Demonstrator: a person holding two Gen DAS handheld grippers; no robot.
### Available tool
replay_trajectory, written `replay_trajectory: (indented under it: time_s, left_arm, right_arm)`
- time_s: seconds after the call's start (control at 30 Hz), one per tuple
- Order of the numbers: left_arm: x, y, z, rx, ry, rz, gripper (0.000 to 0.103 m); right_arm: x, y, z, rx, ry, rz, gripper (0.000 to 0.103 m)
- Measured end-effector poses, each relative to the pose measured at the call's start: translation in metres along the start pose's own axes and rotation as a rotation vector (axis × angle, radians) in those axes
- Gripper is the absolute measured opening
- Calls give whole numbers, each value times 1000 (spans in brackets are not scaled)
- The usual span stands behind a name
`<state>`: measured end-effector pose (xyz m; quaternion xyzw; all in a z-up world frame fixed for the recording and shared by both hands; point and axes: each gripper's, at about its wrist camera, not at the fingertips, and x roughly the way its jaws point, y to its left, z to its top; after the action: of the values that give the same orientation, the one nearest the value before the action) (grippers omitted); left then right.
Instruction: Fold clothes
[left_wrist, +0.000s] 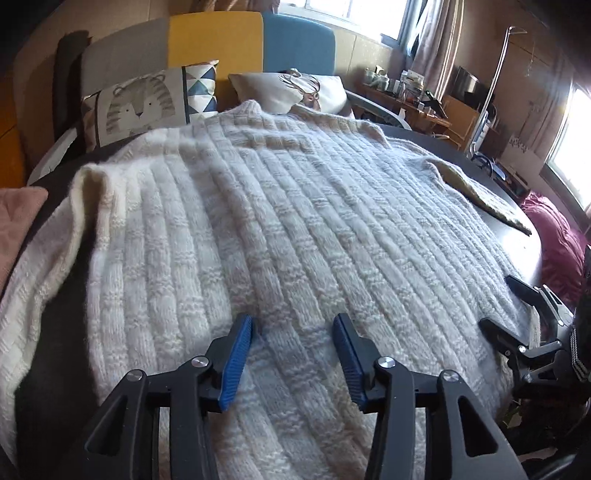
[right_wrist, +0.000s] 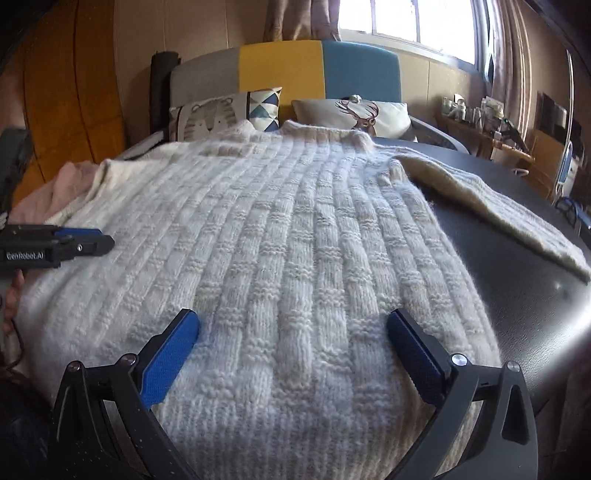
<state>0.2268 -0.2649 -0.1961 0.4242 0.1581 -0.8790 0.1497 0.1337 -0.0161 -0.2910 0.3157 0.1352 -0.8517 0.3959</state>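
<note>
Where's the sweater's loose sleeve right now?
In the right wrist view the sleeve lies spread out to the right of the white knit sweater body, across the dark round table.

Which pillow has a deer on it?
The white pillow in front of the blue headboard panel. The other pillow shows a striped tiger face.

Sunlit window (right_wrist: 402, 22) behind a grey-yellow-blue sofa (right_wrist: 284, 70).
</note>
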Motion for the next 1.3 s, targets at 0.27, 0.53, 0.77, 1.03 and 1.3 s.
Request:
replay_trajectory:
  time_s: [0.27, 0.53, 0.77, 1.03, 1.3]
  left_arm:
    - [-5, -11, 19, 11, 54, 5, 49]
    - [-12, -39, 73, 80, 26, -5, 49]
    - [22, -46, 125, 114, 23, -1, 49]
    - [82, -38, 179, 83, 49, -6, 49]
    - [152, -49, 241, 125, 57, 26, 49]
  right_arm:
    - [-3, -2, -1, -8, -17, 10, 103]
    - [-16, -32, 30, 73, 22, 97, 103]
    - [21, -50, 49, 103, 176, 112, 103]
    - [34, -79, 108, 49, 138, 126, 103]
    - [110, -147, 218, 281, 57, 104, 103]
